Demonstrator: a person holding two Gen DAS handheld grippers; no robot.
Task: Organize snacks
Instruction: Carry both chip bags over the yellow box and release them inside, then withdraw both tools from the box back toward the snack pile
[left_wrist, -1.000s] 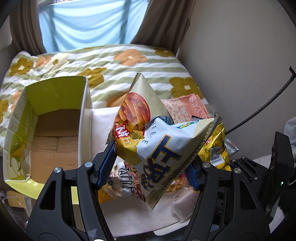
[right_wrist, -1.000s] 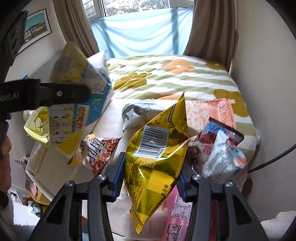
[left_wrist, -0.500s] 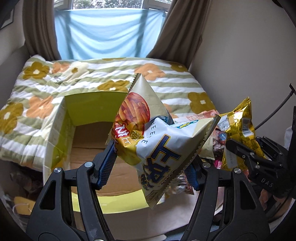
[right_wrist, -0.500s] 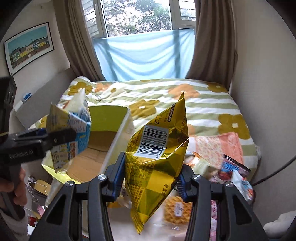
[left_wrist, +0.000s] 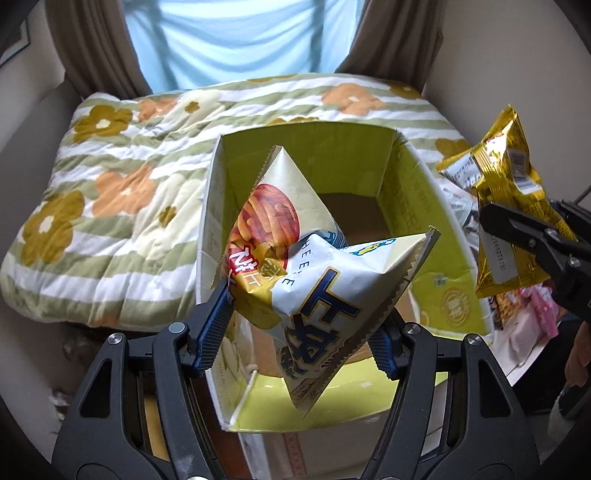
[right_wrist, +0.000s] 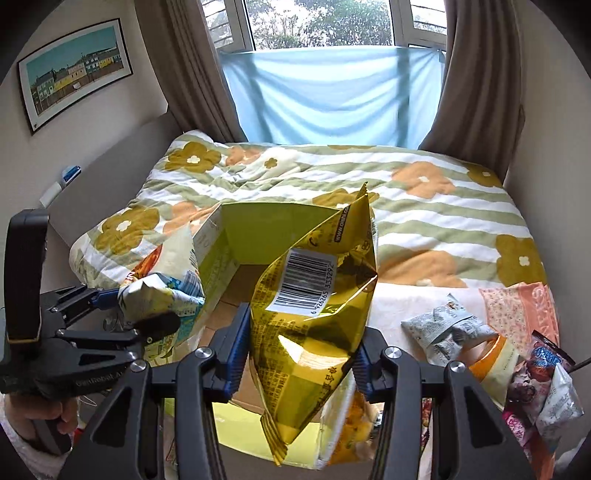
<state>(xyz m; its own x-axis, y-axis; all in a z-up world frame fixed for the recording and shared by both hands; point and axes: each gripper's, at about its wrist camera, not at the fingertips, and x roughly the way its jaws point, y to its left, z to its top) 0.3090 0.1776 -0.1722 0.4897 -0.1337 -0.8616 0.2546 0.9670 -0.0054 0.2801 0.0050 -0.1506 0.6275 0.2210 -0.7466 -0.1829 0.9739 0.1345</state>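
- The open cardboard box (left_wrist: 413, 206) stands at the near edge of the bed, with the quilt (left_wrist: 122, 192) behind it and to its left.
- The left gripper (left_wrist: 299, 325) holds the chip bag (left_wrist: 317, 273) above the box's opening.
- The right gripper (right_wrist: 295, 350) holds the foil snack bag (right_wrist: 314, 314) over the box's right side.
- Loose snack packets (right_wrist: 448, 326) lie on the bed to the right of the box.
- The curtained window (right_wrist: 325, 92) rises behind the bed.
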